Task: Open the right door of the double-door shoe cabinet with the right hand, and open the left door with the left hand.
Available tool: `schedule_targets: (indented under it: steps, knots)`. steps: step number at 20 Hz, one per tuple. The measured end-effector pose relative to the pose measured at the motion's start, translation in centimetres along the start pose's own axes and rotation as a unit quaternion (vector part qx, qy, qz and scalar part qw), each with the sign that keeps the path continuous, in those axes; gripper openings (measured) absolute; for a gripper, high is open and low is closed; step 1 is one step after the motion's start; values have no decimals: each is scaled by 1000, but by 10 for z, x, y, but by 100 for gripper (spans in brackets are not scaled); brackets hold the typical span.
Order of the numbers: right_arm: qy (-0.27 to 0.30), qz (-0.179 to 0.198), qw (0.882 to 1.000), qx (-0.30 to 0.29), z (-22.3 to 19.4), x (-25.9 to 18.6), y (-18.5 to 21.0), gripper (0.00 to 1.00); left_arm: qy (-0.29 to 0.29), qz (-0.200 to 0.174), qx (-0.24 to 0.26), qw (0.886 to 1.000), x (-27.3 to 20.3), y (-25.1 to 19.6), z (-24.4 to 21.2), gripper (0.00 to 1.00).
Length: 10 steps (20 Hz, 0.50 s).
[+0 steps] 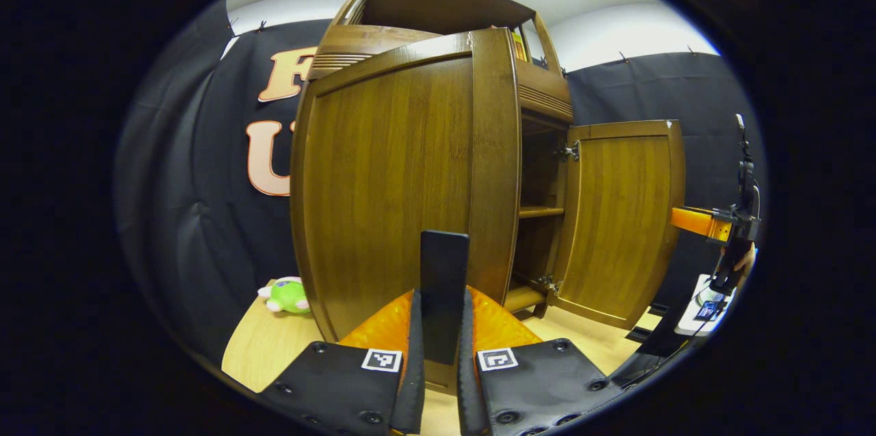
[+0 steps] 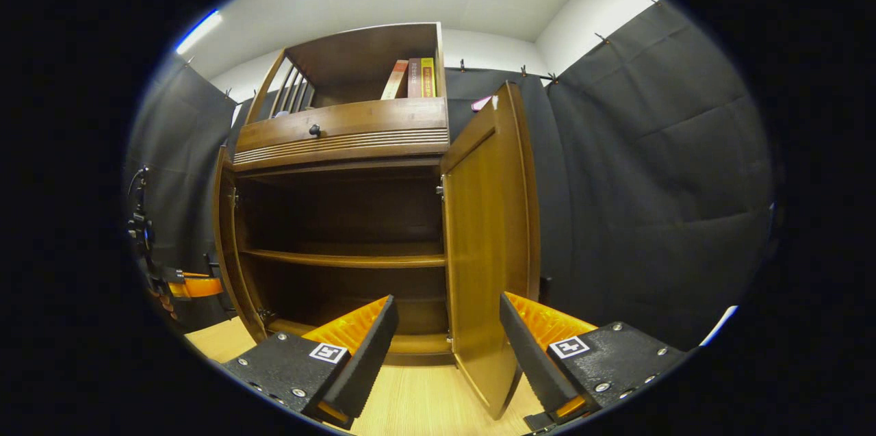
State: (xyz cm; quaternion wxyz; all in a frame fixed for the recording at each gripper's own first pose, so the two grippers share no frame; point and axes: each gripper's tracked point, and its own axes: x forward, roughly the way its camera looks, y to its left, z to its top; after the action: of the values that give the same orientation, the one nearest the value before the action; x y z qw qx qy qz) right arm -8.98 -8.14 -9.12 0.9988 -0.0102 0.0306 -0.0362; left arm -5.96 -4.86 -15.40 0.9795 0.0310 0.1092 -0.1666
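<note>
Left gripper [image 1: 443, 326] is clenched on a dark upright handle [image 1: 443, 285], fingers tight on both sides, right at the left door [image 1: 404, 183], which stands tall and swung out toward the camera. Over to the right gripper [image 2: 448, 347]: spread wide, holding nothing, the right door [image 2: 487, 244] standing open edge-on between its fingers. Shoe cabinet [image 2: 342, 148] interior is dark, one shelf [image 2: 342, 259] visible. A green plush toy [image 1: 287, 296] peeks out, partly hidden by the left door.
</note>
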Motion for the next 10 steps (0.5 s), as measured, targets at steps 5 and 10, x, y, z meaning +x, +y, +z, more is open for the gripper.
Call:
schedule_targets:
  steps: [5,10]
  knots:
    - [3,17,1000,-4,-1,2,16,100,-6,25,-3,1000,-26,19,0,27]
    - [4,29,1000,-1,-3,6,27,100,-7,52,11,999,-49,39,3,19]
